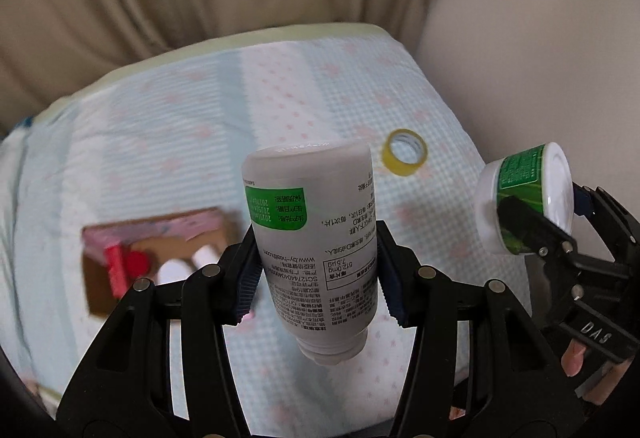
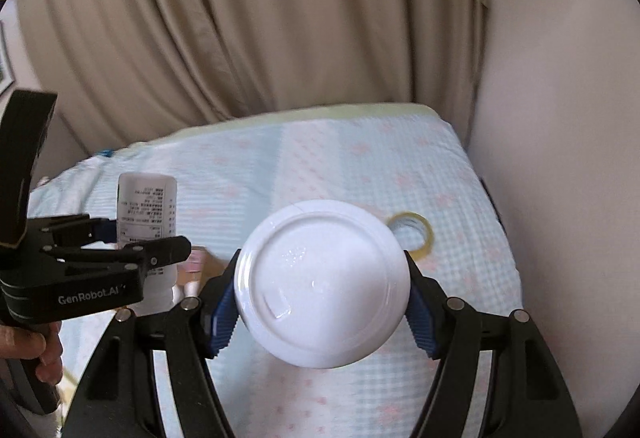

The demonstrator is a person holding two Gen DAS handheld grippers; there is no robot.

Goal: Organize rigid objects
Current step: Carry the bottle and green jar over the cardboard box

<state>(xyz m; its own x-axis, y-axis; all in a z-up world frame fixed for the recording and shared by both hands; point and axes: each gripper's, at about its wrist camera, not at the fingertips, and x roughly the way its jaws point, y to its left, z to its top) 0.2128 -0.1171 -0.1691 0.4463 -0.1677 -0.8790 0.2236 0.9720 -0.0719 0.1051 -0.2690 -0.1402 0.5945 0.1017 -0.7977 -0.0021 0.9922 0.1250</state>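
Both grippers were loaded and held above the bed, which was covered in a pale checked sheet with pink dots. The left gripper was clamped across the middle of a grey supplement bottle, held upside down with its cap toward the lower edge of the left wrist frame. The right gripper pinched a white-lidded tub with a green label, whose round end filled the centre of the right wrist frame; the same tub showed at the right edge of the left view. At lower left in the left view, a cardboard box sat on the sheet and already held a few things: something red, white bottles and a pink packet. A roll of yellow tape lay alone on the sheet, right of centre. Judging by this, the sorting looked partly done, with both held containers and probably the tape left to place.
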